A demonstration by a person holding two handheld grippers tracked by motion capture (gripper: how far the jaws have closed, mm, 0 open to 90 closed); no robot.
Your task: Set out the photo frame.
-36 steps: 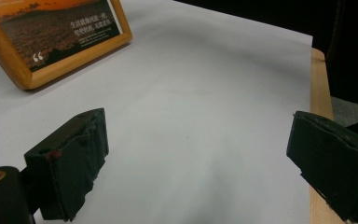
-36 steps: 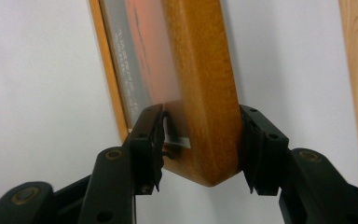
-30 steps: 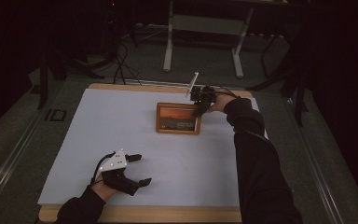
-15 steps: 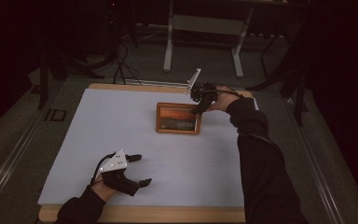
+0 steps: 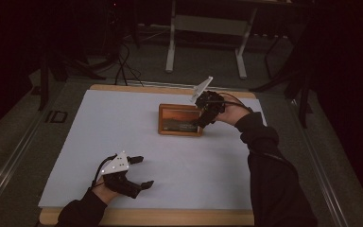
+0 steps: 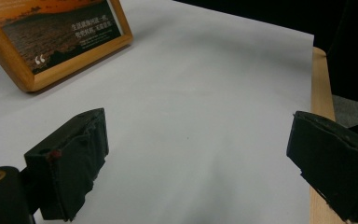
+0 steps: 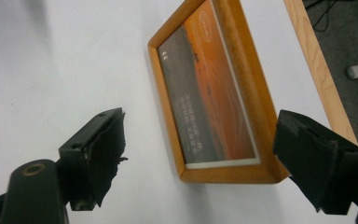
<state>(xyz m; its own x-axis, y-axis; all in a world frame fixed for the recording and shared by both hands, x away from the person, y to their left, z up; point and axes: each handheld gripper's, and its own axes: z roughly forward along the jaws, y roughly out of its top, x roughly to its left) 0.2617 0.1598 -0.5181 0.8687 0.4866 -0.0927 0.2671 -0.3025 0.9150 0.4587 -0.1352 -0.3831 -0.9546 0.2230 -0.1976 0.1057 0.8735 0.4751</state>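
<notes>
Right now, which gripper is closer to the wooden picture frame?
Right. The right gripper hovers open at the wooden picture frame's right edge; the left gripper sits open near the table's front edge.

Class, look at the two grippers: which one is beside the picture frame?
The right gripper. It hovers open at the wooden frame's right end, while the left gripper rests open near the table's front edge, far from the frame.

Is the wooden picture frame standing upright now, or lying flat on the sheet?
Upright, leaning back slightly. The picture frame rests on its lower edge on the white sheet, picture facing the person; the right gripper is open, not touching it.
</notes>
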